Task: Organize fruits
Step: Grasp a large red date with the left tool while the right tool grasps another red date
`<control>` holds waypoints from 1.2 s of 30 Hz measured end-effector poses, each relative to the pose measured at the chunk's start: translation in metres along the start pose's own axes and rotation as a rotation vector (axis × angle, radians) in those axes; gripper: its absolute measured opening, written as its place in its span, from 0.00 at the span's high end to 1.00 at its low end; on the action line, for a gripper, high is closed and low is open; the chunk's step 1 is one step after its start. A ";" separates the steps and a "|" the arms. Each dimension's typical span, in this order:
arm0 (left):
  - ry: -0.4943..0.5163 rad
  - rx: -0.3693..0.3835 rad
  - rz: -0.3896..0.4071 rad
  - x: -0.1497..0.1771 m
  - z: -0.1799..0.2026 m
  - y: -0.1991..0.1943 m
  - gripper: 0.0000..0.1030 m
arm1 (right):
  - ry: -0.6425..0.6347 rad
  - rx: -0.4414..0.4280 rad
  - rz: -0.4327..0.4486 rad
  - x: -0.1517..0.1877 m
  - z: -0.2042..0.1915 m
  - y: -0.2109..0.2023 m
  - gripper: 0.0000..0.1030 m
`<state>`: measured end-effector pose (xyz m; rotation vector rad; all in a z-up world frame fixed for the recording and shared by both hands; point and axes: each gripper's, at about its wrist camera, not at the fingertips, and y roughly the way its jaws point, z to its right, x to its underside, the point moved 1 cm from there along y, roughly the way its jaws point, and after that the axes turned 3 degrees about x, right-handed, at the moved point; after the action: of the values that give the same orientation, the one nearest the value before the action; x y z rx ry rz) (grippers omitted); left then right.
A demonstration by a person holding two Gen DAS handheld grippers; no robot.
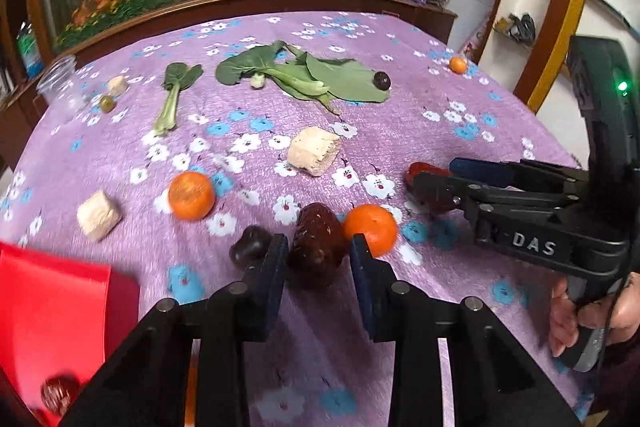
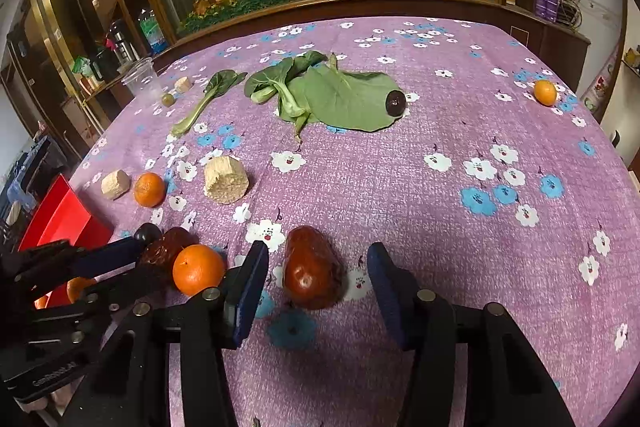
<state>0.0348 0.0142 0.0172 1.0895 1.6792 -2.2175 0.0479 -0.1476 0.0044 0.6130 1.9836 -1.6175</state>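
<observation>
My left gripper point(image 1: 319, 247) is open, its fingers on either side of a dark red date point(image 1: 316, 247) on the purple floral cloth; it also shows in the right wrist view point(image 2: 162, 253). An orange point(image 1: 371, 229) touches its right finger and a small dark fruit point(image 1: 249, 247) lies by its left finger. My right gripper point(image 2: 316, 269) is open around a second red date point(image 2: 312, 269); from the left wrist view its fingers point(image 1: 436, 183) straddle that date point(image 1: 420, 171). Another orange point(image 1: 191, 195) lies to the left. A red bin point(image 1: 52, 311) stands at the lower left.
Corn cob pieces point(image 1: 314, 151) point(image 1: 98, 215), green leaves point(image 1: 320, 77) with a dark fruit point(image 1: 381, 81) on them, a leaf stalk point(image 1: 174, 97), a far orange point(image 2: 545, 92), a green olive point(image 1: 107, 103) and a clear plastic cup point(image 1: 60, 83) lie on the table point(image 2: 440, 131).
</observation>
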 end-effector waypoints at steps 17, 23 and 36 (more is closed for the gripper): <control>0.042 -0.024 -0.024 -0.007 0.001 0.021 0.72 | -0.025 -0.001 0.009 0.003 -0.001 0.005 0.67; -0.012 -0.024 0.006 0.000 -0.001 0.006 0.72 | -0.016 -0.001 0.028 0.005 0.000 0.001 0.69; -0.210 -0.040 0.170 0.044 -0.044 -0.101 0.72 | -0.033 -0.091 0.067 0.011 -0.036 -0.047 0.68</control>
<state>-0.0298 0.1026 0.0630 0.9171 1.4804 -2.1012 0.0057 -0.1207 0.0388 0.6078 1.9791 -1.4801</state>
